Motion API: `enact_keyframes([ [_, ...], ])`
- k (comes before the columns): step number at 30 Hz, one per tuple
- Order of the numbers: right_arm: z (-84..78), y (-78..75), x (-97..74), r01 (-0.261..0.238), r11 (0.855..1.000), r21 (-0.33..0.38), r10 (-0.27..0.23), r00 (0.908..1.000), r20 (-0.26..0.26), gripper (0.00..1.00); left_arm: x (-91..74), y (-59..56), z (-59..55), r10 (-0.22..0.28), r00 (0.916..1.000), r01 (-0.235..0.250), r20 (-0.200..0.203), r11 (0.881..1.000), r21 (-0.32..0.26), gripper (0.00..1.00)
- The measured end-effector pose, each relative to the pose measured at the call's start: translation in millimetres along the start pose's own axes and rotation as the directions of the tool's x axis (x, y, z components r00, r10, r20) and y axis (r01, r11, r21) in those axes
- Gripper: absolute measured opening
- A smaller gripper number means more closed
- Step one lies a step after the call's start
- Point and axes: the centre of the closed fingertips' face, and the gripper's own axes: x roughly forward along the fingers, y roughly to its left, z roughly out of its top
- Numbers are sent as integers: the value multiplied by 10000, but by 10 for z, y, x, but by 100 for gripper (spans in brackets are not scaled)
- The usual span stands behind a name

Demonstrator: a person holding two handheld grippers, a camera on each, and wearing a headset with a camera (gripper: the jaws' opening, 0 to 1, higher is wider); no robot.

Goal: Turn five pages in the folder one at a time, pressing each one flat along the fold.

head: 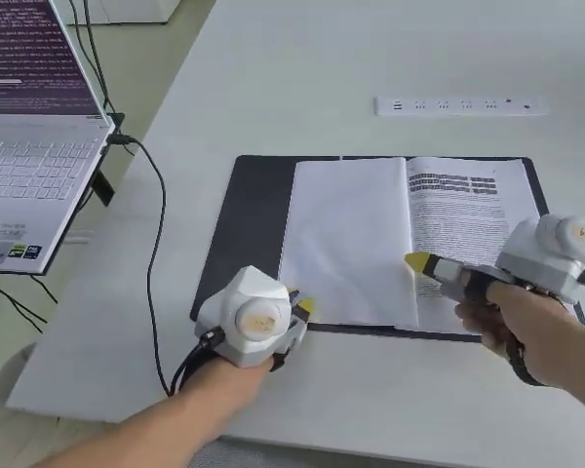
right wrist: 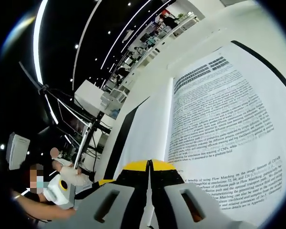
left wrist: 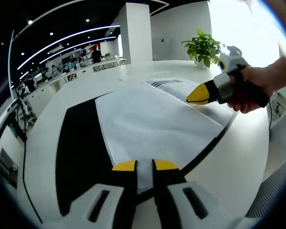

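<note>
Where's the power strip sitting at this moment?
In the head view, the white power strip lies on the table beyond the far edge of the open folder, toward the right and apart from it.

My left hand-held gripper [head: 302,307] has a white, faceted body and dark jaws capped in yellow (up close the caps look like blunt wedges, set on pale grey bases with slanted slots). A black cable [head: 188,363] leaves its rear. The right hand-held gripper [head: 416,262] is built the same, white over grey. A dark band [head: 523,368] circles my right wrist.
</note>
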Motion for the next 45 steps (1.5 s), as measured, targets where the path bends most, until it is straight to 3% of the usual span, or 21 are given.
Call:
enact_keyframes([
  [4,174,19,97,-136,9996,245,131,9997,197,0,3,1,-2,67,10000,-66,-70,10000,75,10],
  [11,611,-234,375,-255,9924,1201,154,9963,843,0,13,10,-10,149,9999,-149,-36,9999,31,10],
  [24,849,-483,700,-372,9703,2389,91,9930,1180,0,16,3,-9,239,9997,-239,-22,9997,96,9],
  [35,1081,-524,885,-284,9685,2476,-86,9891,1471,0,14,-2,-9,312,9995,-312,82,9995,84,9],
  [40,1185,-542,986,-79,9740,2264,-268,9884,1497,0,10,-2,-7,320,9995,-321,79,9994,105,9],
  [43,1294,-548,1064,179,9849,1719,-437,9881,1472,0,12,0,-8,305,9995,-307,109,9994,172,9],
  [45,1358,-576,1109,244,9829,1826,-523,9873,1497,0,14,0,-11,272,9996,-274,121,9995,164,9],
])
